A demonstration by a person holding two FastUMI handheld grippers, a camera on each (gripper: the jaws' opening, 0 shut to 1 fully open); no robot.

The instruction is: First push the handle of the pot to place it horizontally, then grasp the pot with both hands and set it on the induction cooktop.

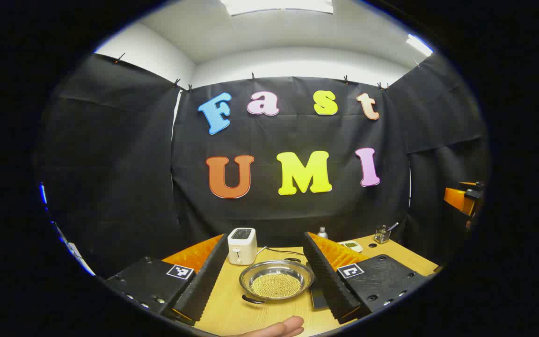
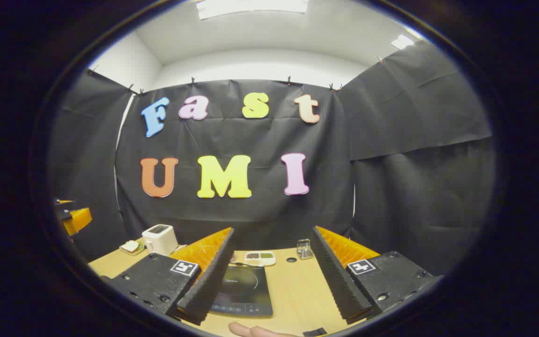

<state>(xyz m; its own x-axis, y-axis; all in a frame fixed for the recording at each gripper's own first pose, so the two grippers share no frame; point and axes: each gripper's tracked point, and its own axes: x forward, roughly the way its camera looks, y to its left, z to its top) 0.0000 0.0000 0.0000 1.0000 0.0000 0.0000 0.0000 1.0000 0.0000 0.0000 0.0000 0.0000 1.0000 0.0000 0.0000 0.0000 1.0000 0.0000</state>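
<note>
A shallow steel pot (image 1: 276, 281) holding yellowish grains sits on the wooden table, straight ahead between the spread fingers of my left gripper (image 1: 267, 281). One dark side handle (image 1: 253, 300) points toward me; the opposite one (image 1: 293, 259) points away. My left gripper is open and holds nothing. In the right gripper view, the black induction cooktop (image 2: 244, 290) lies flat on the table, partly behind that gripper's left finger. My right gripper (image 2: 274, 285) is open with nothing in it.
A white toaster (image 1: 242, 245) stands behind the pot, its cord trailing right. A small bottle (image 1: 322, 232), a white device (image 1: 351, 245) and a glass holder (image 1: 382, 234) sit at the back. A person's fingertips (image 1: 279, 327) show at the near edge. A small sectioned dish (image 2: 260, 257) lies behind the cooktop.
</note>
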